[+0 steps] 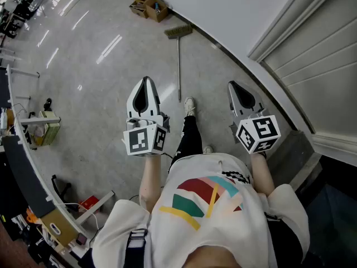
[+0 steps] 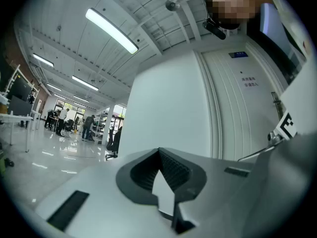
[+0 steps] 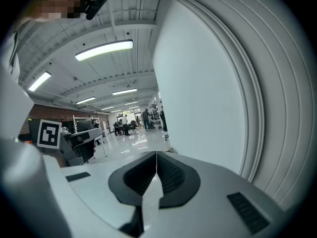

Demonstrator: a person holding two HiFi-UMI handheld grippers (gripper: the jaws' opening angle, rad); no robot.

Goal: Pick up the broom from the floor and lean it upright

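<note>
Broom: flat on the floor, head beside the wall, handle end near a shoe.
Left claw: together, empty, over open floor.
Right claw: together, empty, nearer the wall's edge.

Slim broom: dull grey metal handle, tan-brown bristle head; glossy floor is pale grey, faintly speckled, with white light streaks; plain wall is white with a dark skirting line; cardboard box is brown. Left gripper and right gripper: white shells, dark grey-black ribbed pads, each marker cube white with black square patterns. Person's T-shirt is white with red, teal, pink and yellow blocks; trousers black, shoes white.
</note>
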